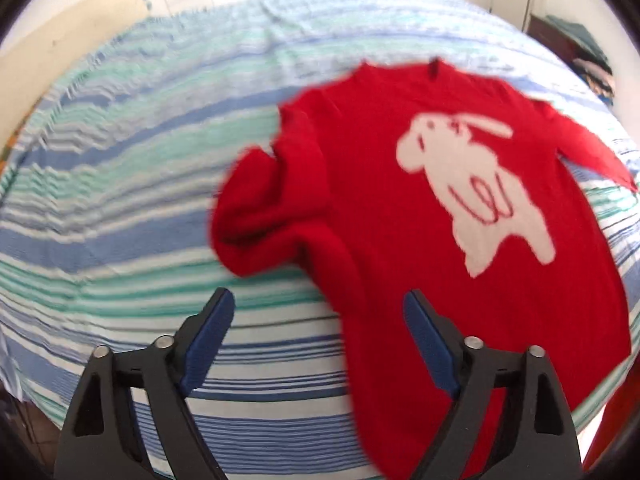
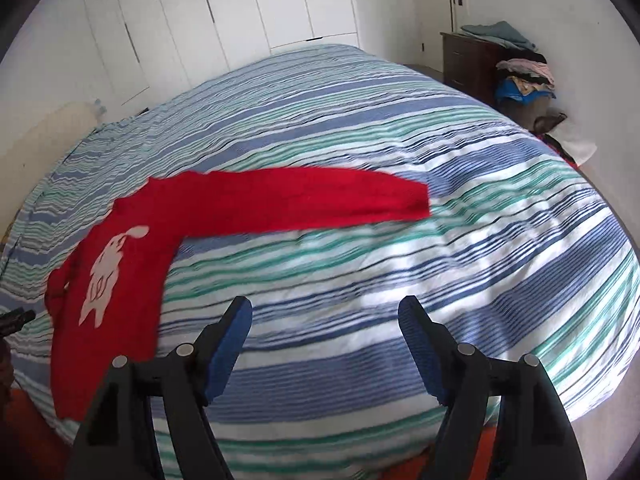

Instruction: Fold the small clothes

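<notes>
Striped in blue, green and white, the bedspread (image 2: 400,280) filled the space under both my grippers, a wide soft surface that gave the garment room to lie flat. Nearest me, my left gripper (image 1: 318,332) stood with its blue-padded jaws wide and nothing between them, poised over the hem corner of the small red knitted sweater (image 1: 400,240), probably ready for the first fold. My right gripper (image 2: 325,334) was likewise spread and empty, hanging above bare bedspread beside the body of the sweater. Beyond the fingers the sweater lay face up near the bed's front edge, its white animal motif (image 1: 476,188) showing. One sleeve (image 2: 304,196) stretched out straight and flat across the stripes, laid out, I judged, so it could be turned in cleanly; the other sleeve (image 1: 260,220) was bunched and doubled against the side. Farther off stood white wardrobe doors (image 2: 240,12) and a dark wooden dresser (image 2: 468,60) piled with clothes.
</notes>
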`<control>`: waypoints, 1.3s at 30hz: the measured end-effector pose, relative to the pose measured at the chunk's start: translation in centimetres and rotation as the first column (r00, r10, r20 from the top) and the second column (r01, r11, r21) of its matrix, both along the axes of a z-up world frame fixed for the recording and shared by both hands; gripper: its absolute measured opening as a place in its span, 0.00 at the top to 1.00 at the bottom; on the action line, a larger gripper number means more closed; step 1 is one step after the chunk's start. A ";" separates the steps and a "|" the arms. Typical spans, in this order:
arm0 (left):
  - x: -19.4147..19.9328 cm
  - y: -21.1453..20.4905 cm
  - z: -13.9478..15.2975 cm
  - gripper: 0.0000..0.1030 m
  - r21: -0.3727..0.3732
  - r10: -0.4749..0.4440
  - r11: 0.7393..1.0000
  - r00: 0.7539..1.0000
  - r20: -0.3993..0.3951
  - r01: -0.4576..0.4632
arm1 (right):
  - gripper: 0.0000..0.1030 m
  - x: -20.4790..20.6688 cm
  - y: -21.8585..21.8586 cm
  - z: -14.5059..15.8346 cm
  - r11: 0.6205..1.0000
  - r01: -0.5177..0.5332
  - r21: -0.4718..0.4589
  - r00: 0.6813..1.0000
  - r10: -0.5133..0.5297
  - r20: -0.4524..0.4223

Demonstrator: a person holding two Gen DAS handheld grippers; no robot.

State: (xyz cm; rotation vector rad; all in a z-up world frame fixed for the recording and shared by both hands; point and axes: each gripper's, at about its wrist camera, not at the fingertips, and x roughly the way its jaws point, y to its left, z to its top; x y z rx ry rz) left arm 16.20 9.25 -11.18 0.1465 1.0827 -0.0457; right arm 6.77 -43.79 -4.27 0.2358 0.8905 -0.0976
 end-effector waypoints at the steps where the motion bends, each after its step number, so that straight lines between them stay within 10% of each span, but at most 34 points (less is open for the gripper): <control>1: 0.6 -0.3 -1.2 0.13 0.009 0.035 0.999 0.999 -0.016 -0.035 | 0.27 -0.3 1.0 -0.6 1.000 -0.018 0.000 1.000 0.018 -0.015; 3: 1.7 -0.4 -2.4 0.28 0.007 0.116 0.993 0.993 -0.018 -0.116 | 0.27 -0.3 3.1 -1.2 0.997 -0.064 -0.034 0.998 0.063 -0.032; 4: 2.3 0.1 -2.8 0.80 -0.026 0.165 0.986 0.986 -0.036 -0.166 | 0.27 -0.2 4.0 -1.2 0.994 -0.093 -0.056 0.995 0.091 -0.031; 5: 2.8 1.0 -3.2 0.95 -0.092 0.213 0.971 0.974 -0.078 -0.220 | 0.27 0.0 4.8 -1.1 0.990 -0.119 -0.076 0.993 0.116 -0.032; 9: 0.7 5.7 1.0 0.95 -0.310 0.364 0.885 0.932 -0.003 -0.347 | 0.27 0.0 6.8 -1.3 0.975 -0.189 -0.115 0.982 0.186 -0.043; 15: -1.8 18.2 6.4 0.89 -0.291 0.604 0.774 0.794 0.073 -0.562 | 0.27 -0.5 7.1 -1.1 0.971 -0.186 -0.149 0.983 0.184 -0.023; 19: -3.0 25.5 5.3 0.43 -0.280 0.749 0.642 0.662 0.030 -0.714 | 0.27 0.2 7.5 -2.1 0.971 -0.196 -0.139 0.980 0.189 -0.063; 27: -5.2 27.6 0.0 0.36 -0.378 0.729 0.602 0.678 -0.100 -0.703 | 0.27 0.2 8.2 -2.5 0.962 -0.211 -0.173 0.976 0.198 -0.087; 35: -2.6 30.0 -3.5 0.36 -0.426 0.772 0.507 0.615 -0.162 -0.749 | 0.27 0.8 9.5 -3.6 0.943 -0.252 -0.216 0.963 0.222 -0.154; 39: 0.0 30.5 -4.6 0.42 -0.409 0.766 0.519 0.621 -0.167 -0.750 | 0.27 0.9 10.5 -4.0 0.925 -0.280 -0.257 0.954 0.240 -0.179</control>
